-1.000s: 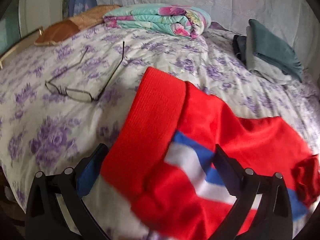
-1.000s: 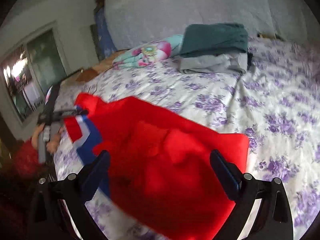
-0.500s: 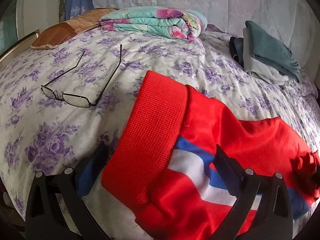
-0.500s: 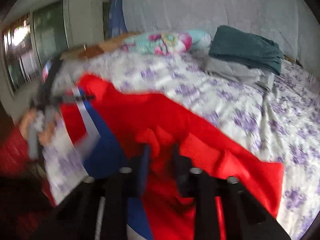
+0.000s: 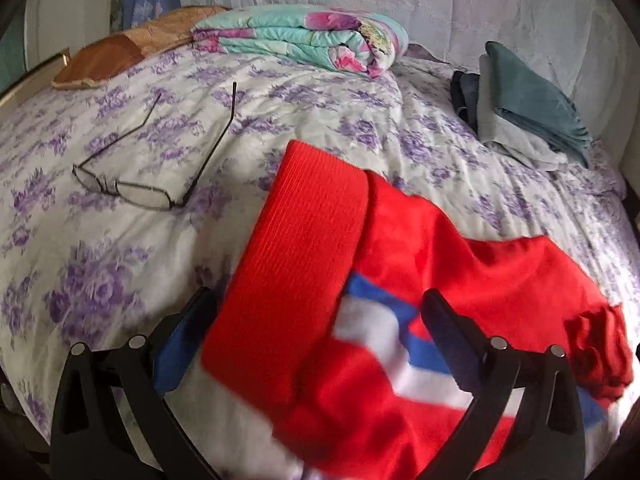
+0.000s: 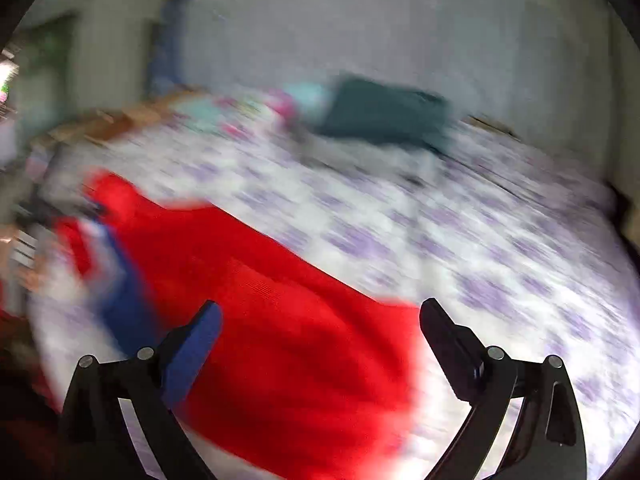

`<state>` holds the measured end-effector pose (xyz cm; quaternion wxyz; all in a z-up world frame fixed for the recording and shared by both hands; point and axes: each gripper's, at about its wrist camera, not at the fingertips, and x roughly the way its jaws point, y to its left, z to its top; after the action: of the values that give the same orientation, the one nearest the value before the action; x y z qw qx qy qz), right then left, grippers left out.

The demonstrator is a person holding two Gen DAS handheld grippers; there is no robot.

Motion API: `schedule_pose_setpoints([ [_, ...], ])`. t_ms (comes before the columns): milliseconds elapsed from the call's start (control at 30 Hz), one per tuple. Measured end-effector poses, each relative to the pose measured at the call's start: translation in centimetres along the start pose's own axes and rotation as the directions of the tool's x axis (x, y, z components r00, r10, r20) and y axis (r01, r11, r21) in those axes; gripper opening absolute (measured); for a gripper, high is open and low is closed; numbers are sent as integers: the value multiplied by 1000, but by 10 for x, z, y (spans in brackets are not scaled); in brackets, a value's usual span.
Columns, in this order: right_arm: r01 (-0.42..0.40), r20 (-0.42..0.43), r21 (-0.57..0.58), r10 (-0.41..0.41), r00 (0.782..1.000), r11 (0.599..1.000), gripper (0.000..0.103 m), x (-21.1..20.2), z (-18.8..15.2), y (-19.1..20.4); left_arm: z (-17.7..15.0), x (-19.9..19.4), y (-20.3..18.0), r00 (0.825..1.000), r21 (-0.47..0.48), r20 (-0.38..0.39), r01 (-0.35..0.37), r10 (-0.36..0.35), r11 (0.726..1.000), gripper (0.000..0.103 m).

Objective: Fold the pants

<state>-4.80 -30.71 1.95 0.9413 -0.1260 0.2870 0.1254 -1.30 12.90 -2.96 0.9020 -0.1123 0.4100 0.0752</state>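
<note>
R jaws reopened; L wide; pants (image 5: 420,248) prob. released.

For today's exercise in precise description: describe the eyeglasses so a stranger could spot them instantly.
Start at the bed with its purple-flowered sheet. Left of the red pants, the eyeglasses lie open on the sheet. They are the only thin dark wire object there; everything around them is cloth.

Red pants (image 5: 420,264) with blue-and-white side stripe, rumpled and partly folded on the bed.
</note>
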Motion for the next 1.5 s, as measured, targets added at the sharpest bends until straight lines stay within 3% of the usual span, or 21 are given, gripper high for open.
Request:
schedule_pose_setpoints([
  [33, 71, -59, 1, -70, 996, 998, 100, 15, -14, -9, 0, 2, -1, 1000, -1, 12, -11, 11, 1000, 99],
  [100, 0, -203, 90, 18, 979, 996, 100, 39, -23, -26, 0, 0, -1, 999, -26, 37, -17, 18, 1000, 96],
  [133, -51, -209, 180, 88, 974, 982, 100, 43, -25, -40, 0, -4, 1, 998, -46, 53, -21, 24, 999, 86],
  [333, -113, -165, 261, 159, 973, 959, 100, 41, -28, -54, 2, -27, 1, 995, -69, 101, 13, -6, 998, 59],
  [433, -110, -42, 295, 128, 991, 949, 100, 12, -27, -60, 7, -50, -23, 986, 11, 167, -31, 29, 999, 47],
  [533, -106, 63, 340, 90, 994, 935, 100, -12, -32, -74, 11, -74, -49, 971, 96, 232, -85, 61, 992, 46],
  [700, -24, -36, 345, 39, 999, 938, 100, -13, -51, -90, 11, -113, -121, 931, 280, 358, -173, 65, 944, 45],
  [800, -121, -5, 468, 140, 990, 875, 100, -10, -65, -112, 6, -127, -184, 916, 405, 400, -164, -13, 899, 45],
  [900, -202, 79, 565, 192, 978, 800, 100, -12, -75, -131, -11, -133, -258, 911, 532, 388, -98, -138, 841, 46],
  [933, -223, 102, 592, 203, 974, 774, 100, -13, -78, -137, -22, -133, -284, 913, 579, 363, -66, -184, 813, 47],
  [1000, -250, 134, 613, 213, 968, 749, 100, -15, -81, -142, -53, -128, -338, 918, 684, 291, -1, -271, 729, 72],
  [1033, -262, 148, 620, 218, 965, 739, 100, -16, -83, -144, -73, -125, -362, 915, 735, 259, 22, -311, 677, 92],
  [1067, -258, 149, 627, 212, 966, 735, 97, -17, -84, -145, -96, -122, -382, 908, 788, 238, 26, -343, 616, 94],
  [1100, -214, 126, 653, 174, 977, 727, 96, -16, -86, -149, -115, -122, -393, 903, 815, 256, -9, -346, 580, 90],
  [1167, -274, 187, 684, 201, 962, 676, 100, -17, -92, -161, -131, -125, -395, 894, 836, 284, -54, -347, 546, 91],
  [1200, -289, 205, 683, 204, 957, 670, 99, -19, -93, -163, -131, -127, -390, 894, 836, 277, -44, -352, 547, 91],
  [1267, -293, 212, 692, 202, 956, 660, 100, -19, -94, -164, -119, -133, -371, 902, 811, 278, -37, -329, 584, 94],
  [1333, -282, 204, 682, 194, 960, 675, 100, -19, -92, -162, -102, -141, -342, 906, 759, 293, -26, -305, 651, 97],
  [1433, -279, 207, 670, 188, 960, 688, 100, -20, -90, -159, -67, -151, -279, 912, 627, 306, 23, -274, 778, 99],
  [1467, -281, 212, 669, 186, 959, 688, 100, -21, -90, -159, -53, -146, -253, 922, 563, 316, 7, -223, 826, 99],
  [1500, -289, 226, 662, 184, 957, 692, 100, -24, -90, -158, -46, -139, -240, 929, 531, 319, -11, -188, 848, 99],
])
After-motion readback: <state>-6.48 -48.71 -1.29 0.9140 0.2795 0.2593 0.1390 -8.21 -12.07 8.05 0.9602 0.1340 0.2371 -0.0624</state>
